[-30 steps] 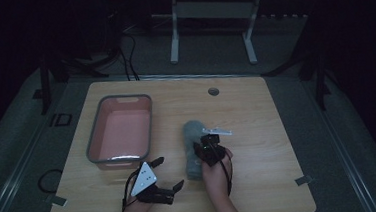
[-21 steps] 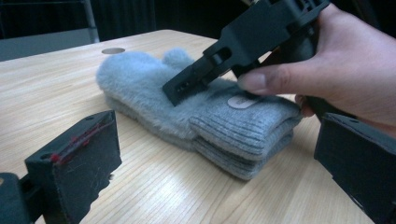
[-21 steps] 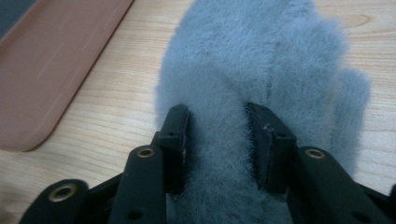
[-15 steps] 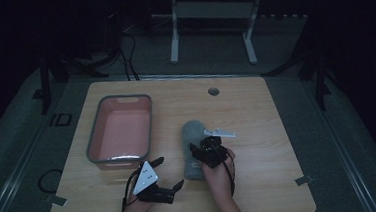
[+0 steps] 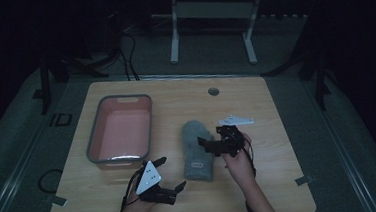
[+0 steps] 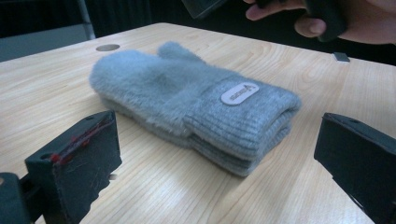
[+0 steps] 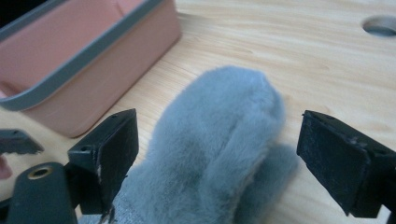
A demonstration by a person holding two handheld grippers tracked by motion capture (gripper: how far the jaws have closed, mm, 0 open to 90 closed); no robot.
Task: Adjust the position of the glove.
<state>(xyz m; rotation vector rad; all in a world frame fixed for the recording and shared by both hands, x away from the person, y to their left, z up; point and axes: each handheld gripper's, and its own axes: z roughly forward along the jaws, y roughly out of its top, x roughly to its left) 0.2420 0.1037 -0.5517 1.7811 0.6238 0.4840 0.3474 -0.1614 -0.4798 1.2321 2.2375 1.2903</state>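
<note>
A fluffy grey knitted mitten (image 5: 197, 149) lies flat at the centre of the high view, its long axis running up the frame, ribbed cuff toward the bottom and fingertip end toward the top. The right gripper (image 5: 214, 145), jaws spread wide, hangs over its right edge, and the left gripper (image 5: 170, 173), also wide open, sits at lower left near the cuff. The left gripper view adds a small oval label (image 6: 239, 93) on the cuff, while the right gripper view shows the pink grey-rimmed plastic tub (image 7: 88, 60) at upper left.

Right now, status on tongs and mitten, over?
Both tongs open, left tongs off the cuff, right tongs straddling the fingertip end. Grey mitten flat on table. Nothing blocking.
</note>
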